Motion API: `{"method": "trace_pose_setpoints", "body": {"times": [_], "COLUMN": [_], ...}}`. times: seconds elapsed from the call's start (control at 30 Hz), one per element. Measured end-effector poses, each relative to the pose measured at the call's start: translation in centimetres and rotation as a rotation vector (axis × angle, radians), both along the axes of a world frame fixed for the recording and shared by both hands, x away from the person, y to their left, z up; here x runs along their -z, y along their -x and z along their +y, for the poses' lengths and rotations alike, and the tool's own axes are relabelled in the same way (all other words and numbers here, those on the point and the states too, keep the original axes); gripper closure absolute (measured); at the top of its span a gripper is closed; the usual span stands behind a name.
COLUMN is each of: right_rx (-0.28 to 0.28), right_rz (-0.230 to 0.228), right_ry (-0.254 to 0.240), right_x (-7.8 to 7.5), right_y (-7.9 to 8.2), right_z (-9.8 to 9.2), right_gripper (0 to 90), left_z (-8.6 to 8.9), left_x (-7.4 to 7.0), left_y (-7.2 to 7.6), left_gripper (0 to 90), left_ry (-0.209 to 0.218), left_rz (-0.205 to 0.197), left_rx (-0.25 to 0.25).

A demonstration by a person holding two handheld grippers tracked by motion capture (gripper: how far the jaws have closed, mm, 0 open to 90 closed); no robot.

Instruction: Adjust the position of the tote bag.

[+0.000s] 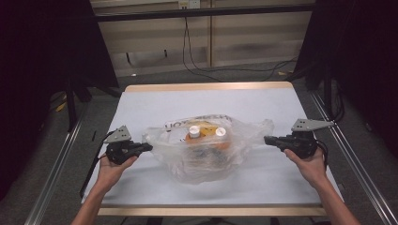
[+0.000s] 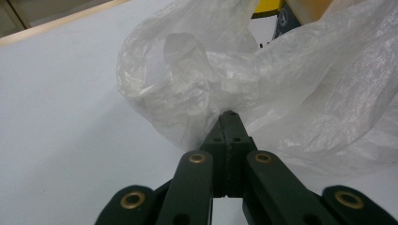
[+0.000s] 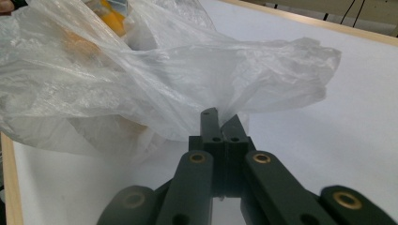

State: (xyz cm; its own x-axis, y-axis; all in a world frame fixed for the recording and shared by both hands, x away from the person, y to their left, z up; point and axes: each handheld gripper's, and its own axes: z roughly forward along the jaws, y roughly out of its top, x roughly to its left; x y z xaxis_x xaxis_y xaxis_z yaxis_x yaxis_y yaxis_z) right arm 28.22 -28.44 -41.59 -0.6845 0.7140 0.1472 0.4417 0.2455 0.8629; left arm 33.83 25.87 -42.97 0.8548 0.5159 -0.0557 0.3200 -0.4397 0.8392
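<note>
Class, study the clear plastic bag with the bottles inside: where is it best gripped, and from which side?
Grip the plastic bag by its two bunched side ends, one from each side, coming in level. The film gathers there into thin folds clear of the bottles. The left gripper and right gripper are shut on those ends.

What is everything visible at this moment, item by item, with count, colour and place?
plastic bag: one, clear with dark print, middle of the table, both side ends pinched.
bottles: two seen through the bag, orange with white caps, side by side; other contents unclear.
table: one, white top with a wooden edge.
cables: a few, black, on the floor beyond the table.
left gripper: one, black, jaws shut on the bag's left end.
right gripper: one, black, jaws shut on the bag's right end.
hands: two, holding the grippers, forearms entering from the bottom of the high view.
</note>
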Motion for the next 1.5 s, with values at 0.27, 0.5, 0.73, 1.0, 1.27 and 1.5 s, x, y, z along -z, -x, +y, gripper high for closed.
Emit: {"method": "trace_pose_setpoints", "body": {"times": [0.27, 0.5, 0.73, 1.0, 1.27, 1.5], "right_rx": [0.004, 0.009, 0.01, 0.003, 0.004, 0.001], "right_rz": [0.045, 0.076, 0.11, 0.144, 0.168, 0.184], "right_ry": [0.041, 0.074, 0.119, 0.156, 0.206, 0.202], "right_x": [1.6, 2.7, 4.0, 5.0, 6.1, 6.6], "right_y": [0.0, -0.3, -0.7, -1.1, -1.6, -1.5], "right_z": [-0.1, -0.1, 0.0, 0.1, 0.5, 0.5], "right_gripper": [90.0, 90.0, 90.0, 90.0, 90.0, 90.0], "left_z": [-0.4, -1.0, -1.1, -1.4, -0.5, -0.5], "left_x": [1.1, 2.3, 3.3, 4.4, 4.9, 5.0], "left_y": [0.0, 0.1, 0.1, -0.1, -0.3, 0.0], "left_gripper": [90.0, 90.0, 90.0, 90.0, 90.0, 90.0], "left_ry": [-0.037, -0.09, -0.139, -0.185, -0.188, -0.163], "left_rz": [0.026, 0.059, 0.081, 0.103, 0.128, 0.141], "left_rx": [0.0, 0.026, 0.02, 0.035, 0.016, 0.03]}}
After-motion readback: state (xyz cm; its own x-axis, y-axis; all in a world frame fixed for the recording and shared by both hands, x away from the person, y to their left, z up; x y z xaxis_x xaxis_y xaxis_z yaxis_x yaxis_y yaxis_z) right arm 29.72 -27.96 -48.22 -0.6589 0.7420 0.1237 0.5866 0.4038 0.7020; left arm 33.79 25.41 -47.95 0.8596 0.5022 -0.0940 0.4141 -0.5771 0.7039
